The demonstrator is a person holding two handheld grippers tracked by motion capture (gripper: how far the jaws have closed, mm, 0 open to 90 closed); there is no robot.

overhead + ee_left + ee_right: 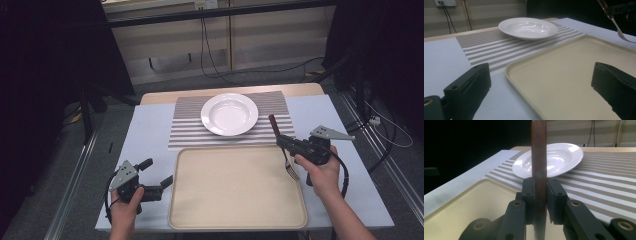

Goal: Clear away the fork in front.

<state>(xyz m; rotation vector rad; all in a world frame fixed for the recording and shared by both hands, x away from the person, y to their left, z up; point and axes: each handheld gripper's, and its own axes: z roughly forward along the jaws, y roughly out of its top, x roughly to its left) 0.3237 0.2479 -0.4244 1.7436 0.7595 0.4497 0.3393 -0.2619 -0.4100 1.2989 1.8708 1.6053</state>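
Looking along the right tool [540,195], we get its jaws clamped tight on the fork's [282,145] brown wooden handle, which blocks the middle of the white plate [554,157] and runs off the top edge. From above, the tines hang over the right rim of the beige tray [235,220], which carries nothing; the plate on the striped placemat [185,130] has nothing in it either. Our left tool [159,172] sits wide open over the tabletop [145,135], just left of the tray.
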